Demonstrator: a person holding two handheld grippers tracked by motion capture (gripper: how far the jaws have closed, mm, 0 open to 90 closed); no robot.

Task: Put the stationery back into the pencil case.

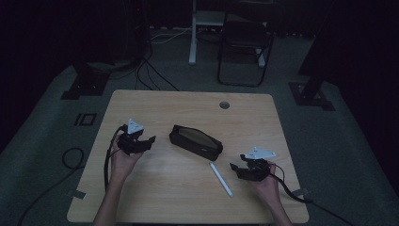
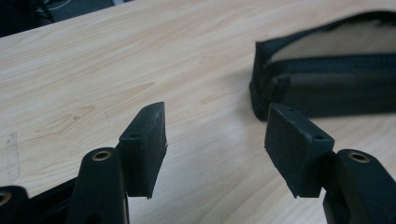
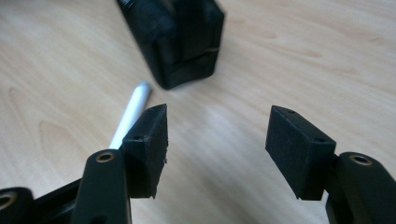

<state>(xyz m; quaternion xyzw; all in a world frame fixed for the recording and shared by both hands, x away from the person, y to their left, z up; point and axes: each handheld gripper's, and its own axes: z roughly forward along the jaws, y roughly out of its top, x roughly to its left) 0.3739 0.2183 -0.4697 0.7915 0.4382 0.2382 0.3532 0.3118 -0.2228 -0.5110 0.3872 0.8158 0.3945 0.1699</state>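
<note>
In the high view, a black pouch (image 1: 195, 142) lay at the centre of the table (image 1: 188, 197), with a white pen (image 1: 221, 179) just below and to its right, apart from it. The left gripper (image 1: 149, 139) sat at centre left, the right gripper (image 1: 233, 166) at lower right, both with jaws spread and nothing between them.

In the left gripper view, the spread jaws framed bare wood, and the pouch (image 2: 327, 79) sat at upper right, off the jaws' line. A straight advance would probably have missed its end or shoved it sideways.

In the right gripper view, the jaws stood apart and empty. The pen (image 3: 130, 114) ran from the centre to behind the left pad (image 3: 147, 147). Closing there risked rolling the round pen away or knocking it against the pouch (image 3: 175, 42) at top centre.
</note>
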